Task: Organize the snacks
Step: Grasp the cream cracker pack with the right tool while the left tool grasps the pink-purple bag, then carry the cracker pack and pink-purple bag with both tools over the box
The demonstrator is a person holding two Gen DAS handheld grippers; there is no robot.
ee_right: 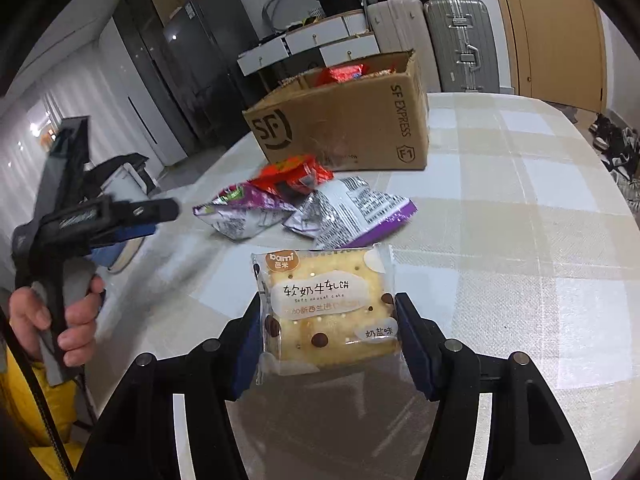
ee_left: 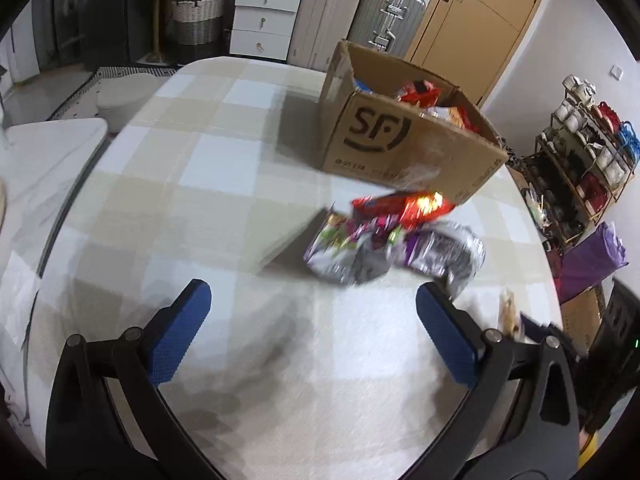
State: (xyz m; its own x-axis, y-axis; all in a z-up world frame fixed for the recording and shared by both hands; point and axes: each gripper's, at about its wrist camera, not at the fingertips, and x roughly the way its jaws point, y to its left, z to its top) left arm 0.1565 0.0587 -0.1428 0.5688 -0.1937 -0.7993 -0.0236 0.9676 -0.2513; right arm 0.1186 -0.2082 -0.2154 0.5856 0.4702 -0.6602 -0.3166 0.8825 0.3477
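My right gripper (ee_right: 328,332) has its blue pads pressed on both side edges of the clear-wrapped square nougat cracker packet with cream label (ee_right: 326,308), held off the checked beige-and-white tablecloth (ee_right: 520,208). Risk one: the grip sits on the wrapper's sides, film is slick, and the packet looks thin, so a fast swing or wrist roll could let it slide out or pivot between the pads. Risk two: squeezing harder likely cracks the cracker. My left gripper (ee_left: 312,332) is wide open with nothing between its pads, hovering over bare cloth short of the pile. Pile sits just in front of the brown cardboard SF Express shipping box (ee_right: 344,128): red-orange foil snack bag (ee_left: 400,208) lying partly on top of the purple-and-silver crinkled chip bags (ee_left: 384,248). Risk three: those bags overlap, so a careless pinch may drag two at once or push them off toward the table edge. Box is open-topped, flaps up, already holding several packets, red and orange ones visible; the rest inside I can't make out. The raised flap could catch the packet on the way in.
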